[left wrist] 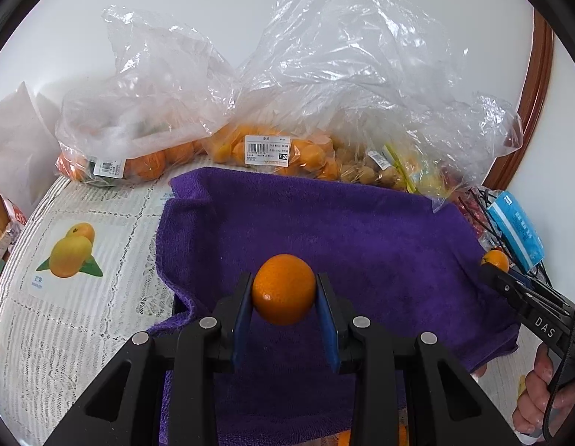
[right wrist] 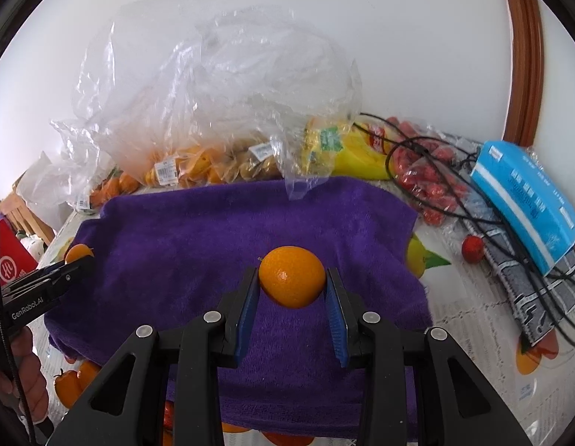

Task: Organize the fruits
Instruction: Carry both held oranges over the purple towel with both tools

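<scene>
My left gripper (left wrist: pixel 283 290) is shut on a small orange (left wrist: pixel 283 288), held just above a purple towel (left wrist: pixel 361 238). My right gripper (right wrist: pixel 292 282) is shut on another small orange (right wrist: pixel 292 276) over the same purple towel (right wrist: pixel 220 230). In the left wrist view the right gripper (left wrist: pixel 490 265) comes in at the right edge with its orange (left wrist: pixel 495 259). In the right wrist view the left gripper (right wrist: pixel 81 262) shows at the left edge with its orange (right wrist: pixel 77 252). Behind the towel lie clear plastic bags of oranges (left wrist: pixel 139 156) and small orange fruit (left wrist: pixel 272 152).
A lace tablecloth with printed fruit pictures (left wrist: pixel 74 249) covers the table. On the right lie a blue box (right wrist: pixel 525 200), black cables (right wrist: pixel 454 186), a bag of red fruit (right wrist: pixel 425 178), a yellow packet (right wrist: pixel 347 152) and one loose red fruit (right wrist: pixel 472 248). A red box (right wrist: pixel 10 256) stands at the left.
</scene>
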Motion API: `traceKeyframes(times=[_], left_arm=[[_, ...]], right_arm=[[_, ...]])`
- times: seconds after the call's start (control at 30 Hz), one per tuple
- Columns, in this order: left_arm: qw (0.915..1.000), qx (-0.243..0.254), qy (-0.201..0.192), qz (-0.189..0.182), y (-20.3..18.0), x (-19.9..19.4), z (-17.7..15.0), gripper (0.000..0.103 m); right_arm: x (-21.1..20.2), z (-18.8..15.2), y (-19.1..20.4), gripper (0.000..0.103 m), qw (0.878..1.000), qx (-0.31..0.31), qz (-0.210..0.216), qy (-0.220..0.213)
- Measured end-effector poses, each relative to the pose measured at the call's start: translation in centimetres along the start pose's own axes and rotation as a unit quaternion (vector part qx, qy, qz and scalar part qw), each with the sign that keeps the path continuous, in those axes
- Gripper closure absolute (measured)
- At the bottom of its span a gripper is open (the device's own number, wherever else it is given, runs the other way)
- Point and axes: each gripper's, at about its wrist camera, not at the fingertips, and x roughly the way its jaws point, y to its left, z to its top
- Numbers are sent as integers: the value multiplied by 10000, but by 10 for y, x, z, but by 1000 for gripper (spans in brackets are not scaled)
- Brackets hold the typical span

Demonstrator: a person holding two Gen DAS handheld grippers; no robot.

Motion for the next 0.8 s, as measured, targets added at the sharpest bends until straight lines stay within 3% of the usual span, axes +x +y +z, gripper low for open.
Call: traceKeyframes(times=[0.8], left_arm=[[9989,220,409,94,-8,17,-4,72]], right_arm=[[25,-17,10,68,9987,-155,55,476]])
